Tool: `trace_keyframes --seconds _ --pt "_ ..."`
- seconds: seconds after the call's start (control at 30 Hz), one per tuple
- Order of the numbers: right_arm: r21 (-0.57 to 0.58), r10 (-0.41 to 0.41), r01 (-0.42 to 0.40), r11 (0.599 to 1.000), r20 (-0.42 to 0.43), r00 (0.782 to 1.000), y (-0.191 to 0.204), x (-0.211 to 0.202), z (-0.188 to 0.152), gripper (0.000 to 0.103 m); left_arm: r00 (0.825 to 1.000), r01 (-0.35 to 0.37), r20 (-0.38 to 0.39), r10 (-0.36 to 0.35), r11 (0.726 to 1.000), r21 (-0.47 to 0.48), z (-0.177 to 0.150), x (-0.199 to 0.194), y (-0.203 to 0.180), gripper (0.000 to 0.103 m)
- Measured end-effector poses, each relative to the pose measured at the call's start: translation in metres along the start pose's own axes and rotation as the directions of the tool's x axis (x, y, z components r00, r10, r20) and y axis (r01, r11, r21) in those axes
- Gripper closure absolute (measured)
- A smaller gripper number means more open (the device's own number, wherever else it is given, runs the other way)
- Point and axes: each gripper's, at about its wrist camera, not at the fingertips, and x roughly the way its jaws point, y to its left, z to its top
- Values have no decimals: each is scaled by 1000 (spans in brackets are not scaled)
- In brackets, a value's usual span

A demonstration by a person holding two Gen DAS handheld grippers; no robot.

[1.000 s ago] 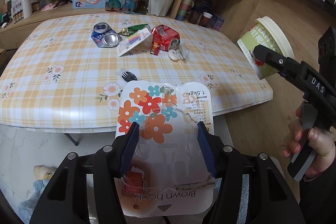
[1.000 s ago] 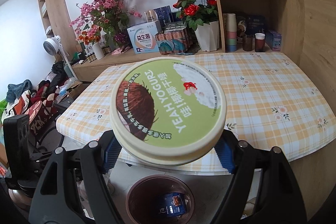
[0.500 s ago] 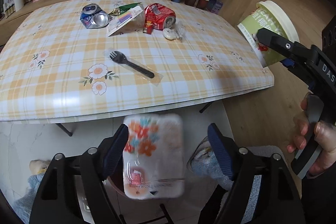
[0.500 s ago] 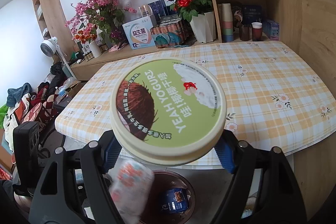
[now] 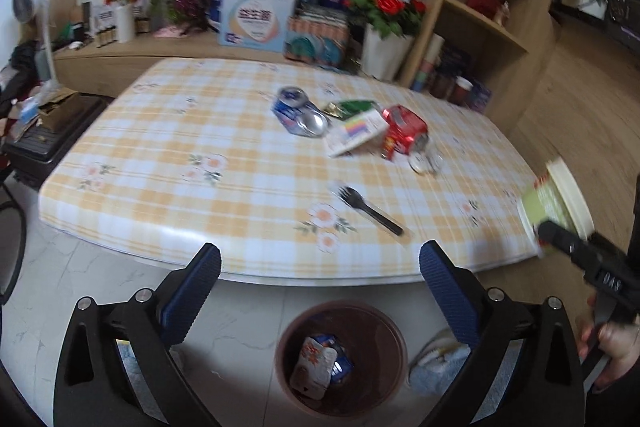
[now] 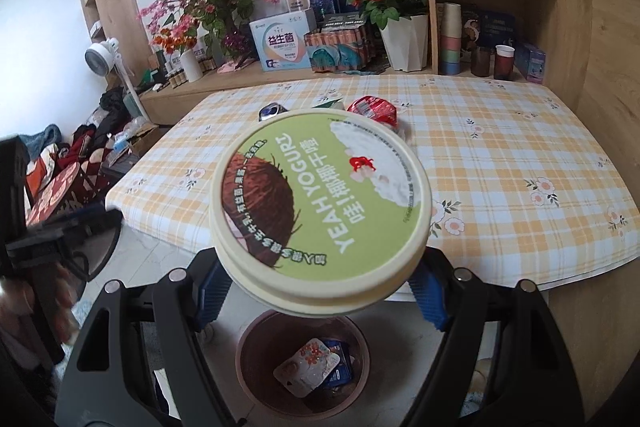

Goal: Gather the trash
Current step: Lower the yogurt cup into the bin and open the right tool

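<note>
My left gripper [image 5: 320, 279] hangs above the floor in front of the table, its jaws still opening and nothing between them. Below it a brown bin [image 5: 341, 355] holds the flowered hook package [image 5: 314, 367] on a blue wrapper. My right gripper [image 6: 320, 291] is shut on a green yogurt tub [image 6: 320, 203], held above the same bin [image 6: 302, 367], and it shows at the right edge of the left wrist view [image 5: 560, 211]. On the checked table [image 5: 180, 147] lie a crushed blue can [image 5: 298, 111], a red can [image 5: 402, 133], a rainbow-printed card [image 5: 356, 133] and a black plastic fork [image 5: 370, 213].
A clear crumpled wrapper [image 5: 426, 161] lies by the red can. Behind the table a low shelf carries flower pots [image 5: 386, 27] and boxes [image 5: 256, 19]. A wooden shelving unit [image 5: 492, 7] stands at the right. Clutter and a fan [image 6: 102, 57] are at the left.
The left gripper opened and the flowered package dropped out of it into the bin. The left gripper then rose and swung toward the table. The right gripper kept its hold on the tub.
</note>
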Motion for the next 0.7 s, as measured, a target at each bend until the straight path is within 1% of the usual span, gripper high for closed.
trace_keyframes --seconds 0.07,0.2,0.3,0.57,0.7 --pt "-9 3 -3 1000 -14 1000 5 0 -5 27 999 -30 22 31 999 -26 3 -9 12 6" --pt "-5 11 -11 1000 -53 999 13 5 -15 27 997 -55 50 57 998 -41 4 -21 24 6" --pt "-1 21 -21 1000 -67 998 19 8 -19 27 996 -61 63 63 997 -39 5 -26 29 6" --pt "-54 40 -46 997 -100 994 44 16 -18 26 994 -63 86 69 995 -73 4 -33 43 6" --pt "-66 48 -55 996 -111 993 49 19 -19 19 993 -69 89 76 994 -85 3 -34 49 6"
